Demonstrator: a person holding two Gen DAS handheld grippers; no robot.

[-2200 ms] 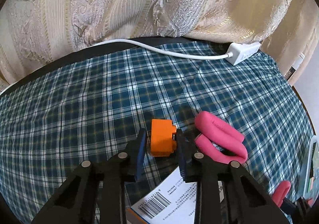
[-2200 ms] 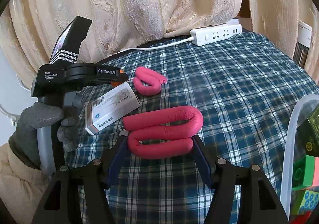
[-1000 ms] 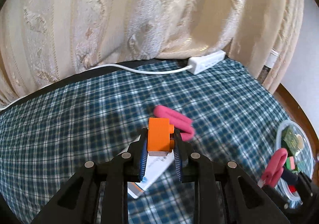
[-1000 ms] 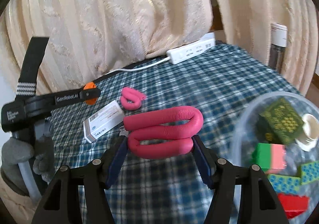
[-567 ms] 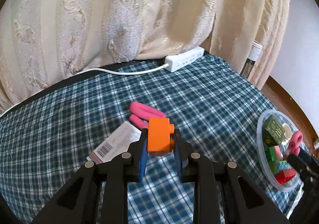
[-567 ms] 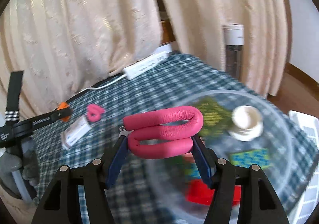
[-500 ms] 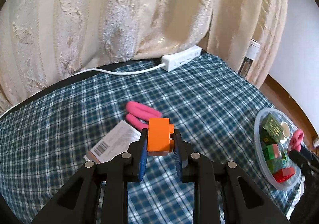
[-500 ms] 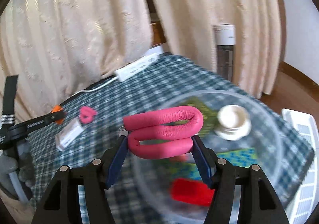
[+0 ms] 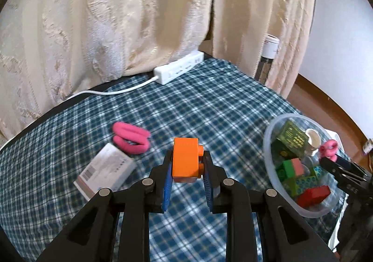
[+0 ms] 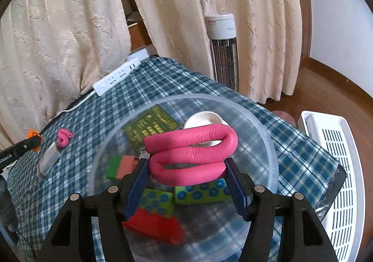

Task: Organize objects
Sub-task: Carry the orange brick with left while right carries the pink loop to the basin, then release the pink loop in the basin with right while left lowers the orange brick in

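My left gripper (image 9: pixel 186 170) is shut on an orange brick (image 9: pixel 185 159) and holds it above the plaid tablecloth, left of the clear plastic bowl (image 9: pixel 267 145). My right gripper (image 10: pixel 187 170) is shut on a folded pink foam tube (image 10: pixel 190 149) and holds it over the bowl (image 10: pixel 268 143); it also shows in the left wrist view (image 9: pixel 329 148). The bowl holds a green box (image 10: pixel 151 128), a white cup (image 10: pixel 201 119), and green, blue-dotted and red bricks. A second pink tube (image 9: pixel 130 137) and a white medicine box (image 9: pixel 106 170) lie on the cloth.
A white power strip (image 9: pixel 178 69) with its cord lies at the table's far edge against cream curtains. A tower fan (image 10: pixel 223 52) stands behind the table. A white slatted basket (image 10: pixel 335 166) sits on the floor to the right, past the table's edge.
Both grippers have lifted and swung right. The right gripper carried the pink tube from beside the bowl to over it. The left gripper picked the orange brick off the cloth and moved toward the bowl.
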